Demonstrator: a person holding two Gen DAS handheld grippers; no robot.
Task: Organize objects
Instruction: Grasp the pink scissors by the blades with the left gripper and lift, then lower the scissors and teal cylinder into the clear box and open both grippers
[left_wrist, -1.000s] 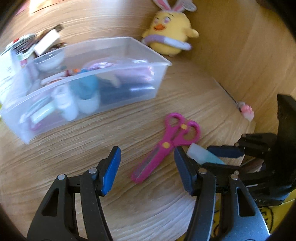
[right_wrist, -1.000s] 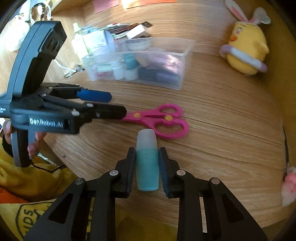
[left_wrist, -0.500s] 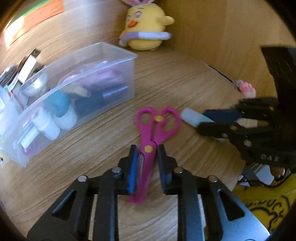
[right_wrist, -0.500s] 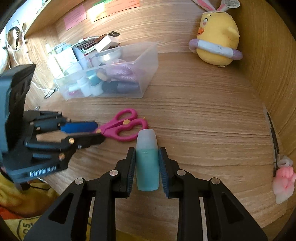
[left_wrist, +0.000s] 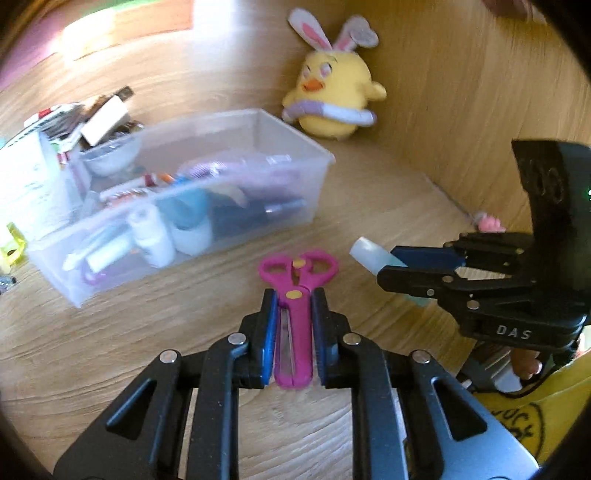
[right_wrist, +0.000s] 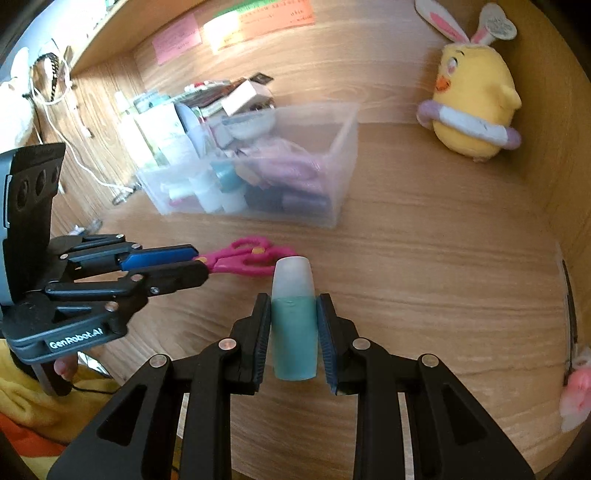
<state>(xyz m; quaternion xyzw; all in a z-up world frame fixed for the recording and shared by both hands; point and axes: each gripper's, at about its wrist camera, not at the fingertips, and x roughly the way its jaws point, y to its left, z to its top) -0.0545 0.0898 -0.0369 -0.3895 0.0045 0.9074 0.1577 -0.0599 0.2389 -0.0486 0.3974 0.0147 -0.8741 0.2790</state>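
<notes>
My left gripper (left_wrist: 293, 299) is shut on the blades of pink scissors (left_wrist: 295, 291), handles pointing away toward the clear plastic bin (left_wrist: 317, 177). The scissors look lifted off the wooden desk. My right gripper (right_wrist: 293, 302) is shut on a teal bottle with a frosted cap (right_wrist: 293, 325), held above the desk. In the right wrist view the left gripper (right_wrist: 192, 264) holds the scissors (right_wrist: 247, 256) just left of the bottle. In the left wrist view the right gripper (left_wrist: 384, 266) holds the bottle (left_wrist: 369, 254) to the right of the scissors. The bin (right_wrist: 343, 173) holds several bottles and small items.
A yellow chick plush with bunny ears (left_wrist: 332, 99) sits in the back corner, also seen in the right wrist view (right_wrist: 472, 99). Boxes and papers (right_wrist: 221, 99) are stacked behind the bin. A small pink item (right_wrist: 576, 391) lies by the right wall. White cables (right_wrist: 74, 147) hang at left.
My left gripper closed on the pink scissors and raised them, turning toward the bin. My right gripper kept hold of the teal bottle and moved nearer the bin.
</notes>
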